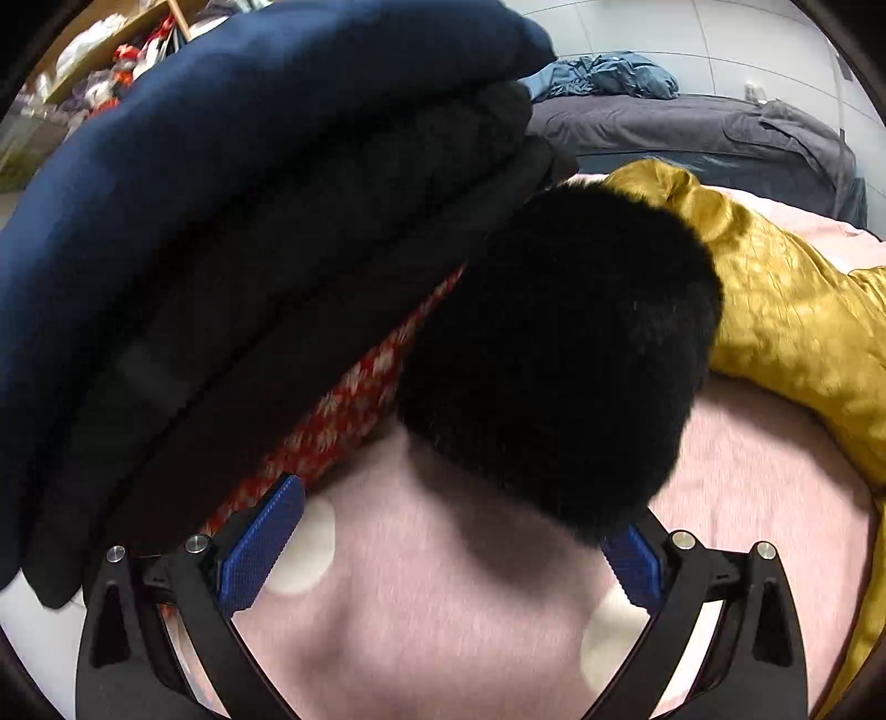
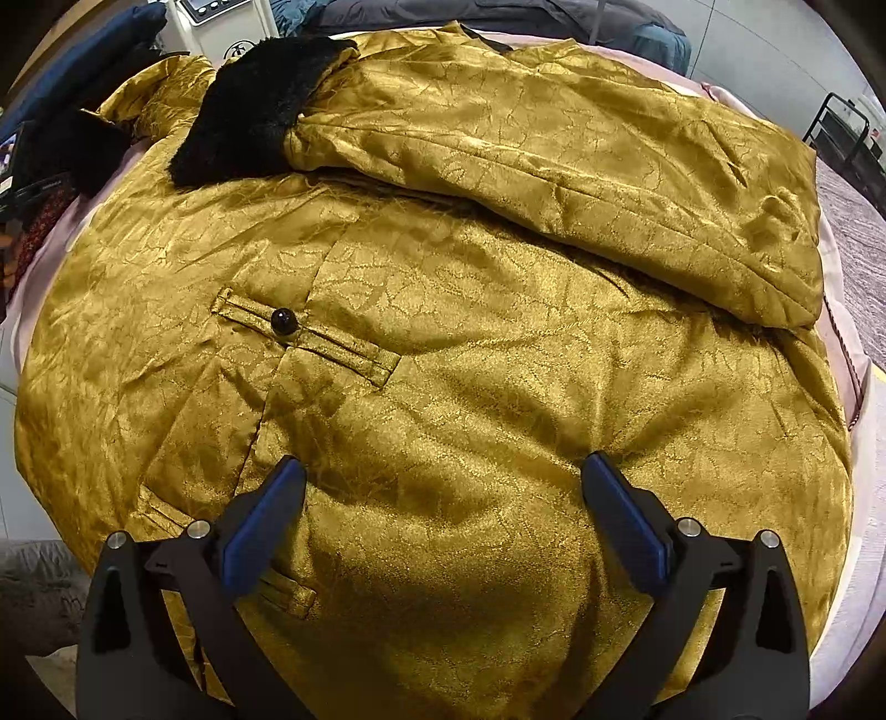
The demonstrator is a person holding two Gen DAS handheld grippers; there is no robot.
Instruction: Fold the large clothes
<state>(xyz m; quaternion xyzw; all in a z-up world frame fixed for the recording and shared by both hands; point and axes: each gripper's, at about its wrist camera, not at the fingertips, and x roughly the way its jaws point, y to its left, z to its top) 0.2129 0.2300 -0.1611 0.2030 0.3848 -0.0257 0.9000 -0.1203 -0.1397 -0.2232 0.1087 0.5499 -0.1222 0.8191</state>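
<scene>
A gold satin coat [image 2: 443, 343] lies spread on a pink blanket [image 1: 432, 609]. One sleeve [image 2: 554, 160] with a black fur cuff [image 2: 255, 116] is folded across the body. A second black fur cuff [image 1: 554, 354] lies close in front of my left gripper [image 1: 448, 543], with gold fabric [image 1: 786, 310] behind it. My left gripper is open over the blanket, and the cuff overlaps its right finger. My right gripper [image 2: 443, 515] is open, its fingers [image 2: 266, 526] just above the coat's lower front, below a tab with a black button [image 2: 282, 320].
A stack of folded clothes [image 1: 221, 221], navy on top, black and red-patterned below, stands at my left gripper's left side. A grey-covered bed [image 1: 692, 127] with a blue garment [image 1: 609, 75] lies behind. A white appliance [image 2: 221, 27] and a black cart [image 2: 847, 138] stand beyond the coat.
</scene>
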